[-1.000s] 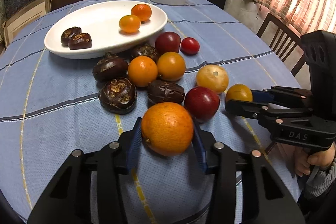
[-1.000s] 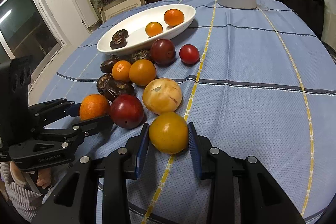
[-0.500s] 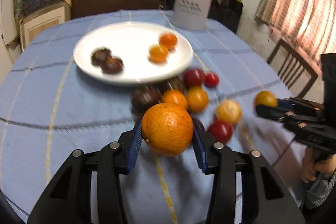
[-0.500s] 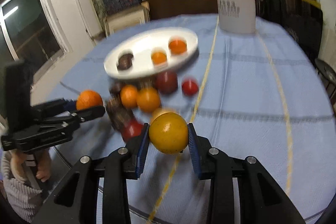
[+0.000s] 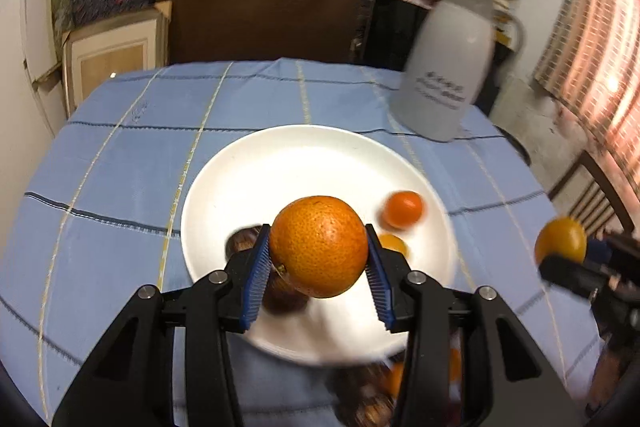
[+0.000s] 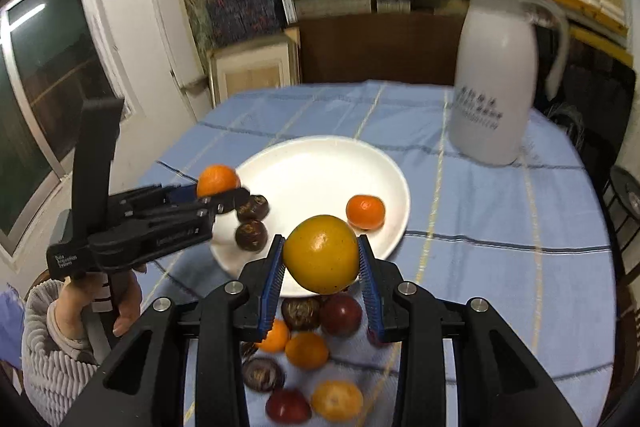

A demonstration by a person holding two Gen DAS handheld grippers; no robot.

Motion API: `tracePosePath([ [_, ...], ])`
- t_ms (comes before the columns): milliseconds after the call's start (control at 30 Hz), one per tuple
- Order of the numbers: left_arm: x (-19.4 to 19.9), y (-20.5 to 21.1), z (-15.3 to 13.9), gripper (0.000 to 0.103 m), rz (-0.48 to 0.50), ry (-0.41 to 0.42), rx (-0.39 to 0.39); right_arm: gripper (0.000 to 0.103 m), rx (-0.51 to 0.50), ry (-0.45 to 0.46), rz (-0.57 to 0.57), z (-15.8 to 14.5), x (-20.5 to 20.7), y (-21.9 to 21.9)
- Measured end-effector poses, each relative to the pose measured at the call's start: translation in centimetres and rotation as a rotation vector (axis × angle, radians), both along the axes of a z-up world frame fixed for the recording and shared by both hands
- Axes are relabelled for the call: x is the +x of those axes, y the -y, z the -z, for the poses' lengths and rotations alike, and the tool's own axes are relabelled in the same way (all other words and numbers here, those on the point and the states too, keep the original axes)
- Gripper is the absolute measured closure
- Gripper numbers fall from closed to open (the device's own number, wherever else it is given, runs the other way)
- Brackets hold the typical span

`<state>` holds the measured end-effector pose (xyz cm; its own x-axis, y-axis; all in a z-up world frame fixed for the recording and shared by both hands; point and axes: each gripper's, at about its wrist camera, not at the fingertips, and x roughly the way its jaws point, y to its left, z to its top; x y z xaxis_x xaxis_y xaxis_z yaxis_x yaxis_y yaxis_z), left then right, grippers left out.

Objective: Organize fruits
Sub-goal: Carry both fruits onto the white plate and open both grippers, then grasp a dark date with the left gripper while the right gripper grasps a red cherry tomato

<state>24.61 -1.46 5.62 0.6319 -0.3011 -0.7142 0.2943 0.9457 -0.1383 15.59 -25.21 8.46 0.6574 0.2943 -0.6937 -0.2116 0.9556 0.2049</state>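
My left gripper point(image 5: 318, 271) is shut on a large orange point(image 5: 319, 246) and holds it above the near part of the white plate point(image 5: 280, 167). My right gripper point(image 6: 322, 279) is shut on a yellow-orange fruit point(image 6: 321, 253), held above the plate's point(image 6: 316, 163) near rim. On the plate lie a small orange point(image 6: 365, 212) and two dark brown fruits point(image 6: 251, 234). In the right wrist view the left gripper point(image 6: 224, 197) with its orange point(image 6: 217, 179) is at the plate's left side. In the left wrist view the right gripper point(image 5: 560, 263) shows at the right edge.
Several loose fruits, orange, dark red and dark brown point(image 6: 306, 349), lie on the blue cloth point(image 6: 500, 227) in front of the plate. A white jug point(image 6: 494, 87) stands at the back right. A wooden chair point(image 5: 592, 187) is at the table's right.
Both grippers have lifted their fruits off the cloth and carried them forward, from the loose pile to over the plate.
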Motion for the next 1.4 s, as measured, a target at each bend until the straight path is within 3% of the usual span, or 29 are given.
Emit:
tracePosePath([
  [233, 5.3, -1.4, 2.8, 0.060, -0.058, -0.050, -0.006, 0.067, -0.103, -0.122, -0.014, 4.0, 7.1, -3.0],
  [467, 7.7, -2.3, 4.5, 0.059, -0.065, -0.092, -0.033, 0.067, -0.084, -0.131, -0.003, 7.0, 11.4, -4.5],
  [633, 7.6, -2.8, 4.7, 0.055, -0.067, -0.082, -0.046, 0.065, -0.065, -0.098, -0.017, 6.9, 11.7, -5.5],
  [733, 6.8, -3.4, 4.1, 0.055, -0.077, -0.079, -0.080, 0.065, -0.058, -0.074, 0.005, 6.4, 10.8, -5.0],
  [867, 3.8, -4.1, 2.6, 0.054, -0.094, -0.031, -0.082, 0.064, 0.030, 0.018, 0.050, 4.2, 6.5, -2.5],
  [1000, -1.5, -4.6, 2.2, 0.033, -0.120, 0.036, -0.076, 0.046, 0.084, 0.112, 0.077, 4.2, 0.9, -0.5],
  [1033, -2.7, -4.6, 2.5, 0.032, -0.119, 0.042, -0.076, 0.044, 0.087, 0.119, 0.080, 4.7, -0.2, -0.2],
  [1167, -6.5, -3.6, 4.5, 0.032, -0.081, 0.007, -0.055, 0.044, 0.093, 0.022, 0.062, 7.3, -2.8, 1.0],
  [1400, -8.9, -1.7, 6.2, 0.032, -0.016, -0.033, -0.041, 0.043, 0.154, 0.027, 0.119, 7.2, -4.0, 3.2],
])
